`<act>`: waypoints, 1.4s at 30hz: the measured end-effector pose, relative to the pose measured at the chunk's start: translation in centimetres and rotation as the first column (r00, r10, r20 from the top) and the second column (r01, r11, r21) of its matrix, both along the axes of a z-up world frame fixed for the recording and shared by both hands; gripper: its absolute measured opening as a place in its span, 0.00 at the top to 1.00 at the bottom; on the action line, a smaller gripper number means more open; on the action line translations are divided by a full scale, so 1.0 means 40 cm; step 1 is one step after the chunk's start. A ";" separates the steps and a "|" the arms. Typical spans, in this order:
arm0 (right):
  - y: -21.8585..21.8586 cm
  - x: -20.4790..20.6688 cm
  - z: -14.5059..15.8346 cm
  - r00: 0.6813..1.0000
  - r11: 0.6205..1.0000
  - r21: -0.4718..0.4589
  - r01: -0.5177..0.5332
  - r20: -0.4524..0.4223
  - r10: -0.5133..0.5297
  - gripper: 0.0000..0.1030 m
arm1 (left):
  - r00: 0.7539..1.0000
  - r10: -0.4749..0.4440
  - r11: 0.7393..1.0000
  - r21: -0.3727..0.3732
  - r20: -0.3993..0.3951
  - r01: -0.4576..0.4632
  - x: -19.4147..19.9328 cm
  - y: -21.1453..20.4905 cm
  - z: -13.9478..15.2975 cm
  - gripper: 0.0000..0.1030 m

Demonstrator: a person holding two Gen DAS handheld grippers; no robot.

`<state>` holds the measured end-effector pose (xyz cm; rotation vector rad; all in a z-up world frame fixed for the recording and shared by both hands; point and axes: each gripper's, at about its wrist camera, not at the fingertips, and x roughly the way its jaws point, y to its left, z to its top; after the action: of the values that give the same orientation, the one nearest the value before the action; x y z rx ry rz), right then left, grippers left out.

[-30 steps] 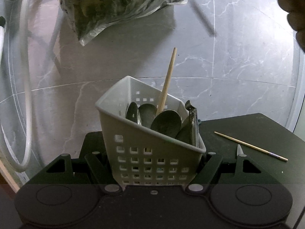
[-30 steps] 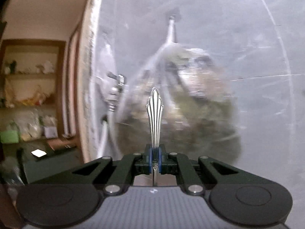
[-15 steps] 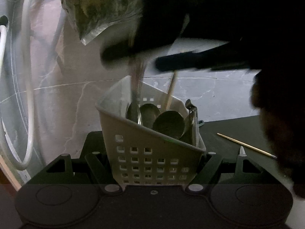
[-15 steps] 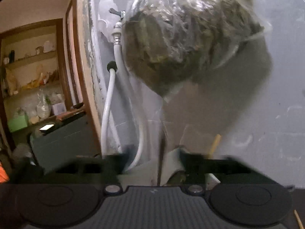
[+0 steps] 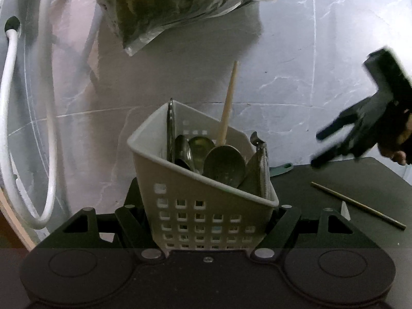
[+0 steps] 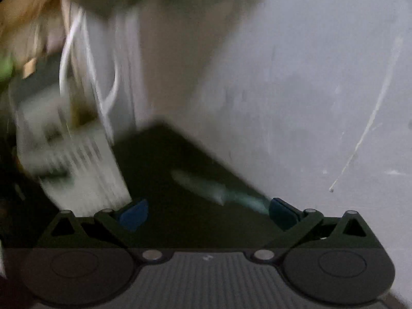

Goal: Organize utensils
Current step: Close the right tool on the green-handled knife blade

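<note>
Where the left wrist view looks along its fingers, left gripper [image 5: 208, 221] seen closed against both sides of a white perforated caddy [image 5: 206, 206], gripped low on its walls and standing on a dark mat [image 5: 334, 180]. Inside the caddy: several metal spoons [image 5: 224, 166] bowl-up, a flat ornate metal handle [image 5: 170, 128] upright against the left wall, a wooden chopstick [image 5: 228, 108] leaning upward, and a serrated metal tool [image 5: 262, 164] at the right corner. On the mat, well apart from the caddy — a second chopstick [image 5: 358, 206] lying flat, a white pointed tip [image 5: 346, 209] just beside it, and a teal handle [image 5: 282, 168] partly hidden behind the caddy. Right gripper [image 5: 332, 144] visible at the right edge, above the mat, fingers spread. In the heavily blurred right wrist view, right gripper [image 6: 208, 213] wide open, blue pads [image 6: 134, 213] apart, nothing held; caddy [image 6: 77, 159] at left, a teal-and-pale utensil [image 6: 224, 193] on the mat [image 6: 167, 180] — kind not determinable. Clear bag of greens [image 5: 175, 7] and white hose [image 5: 49, 128] by the grey marbled wall [image 5: 309, 77].
</note>
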<state>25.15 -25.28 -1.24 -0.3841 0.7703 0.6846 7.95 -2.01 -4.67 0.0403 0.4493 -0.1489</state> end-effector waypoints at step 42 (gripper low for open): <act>0.003 0.067 -0.149 0.918 0.914 -0.088 -0.395 -0.055 0.392 0.00 | 0.972 0.235 0.972 -0.001 -0.001 -0.235 -0.020 -0.066 0.002 0.25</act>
<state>27.82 -25.16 -7.21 -0.6286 0.7692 1.0369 7.15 -4.64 -4.60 -0.0141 0.4519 0.0836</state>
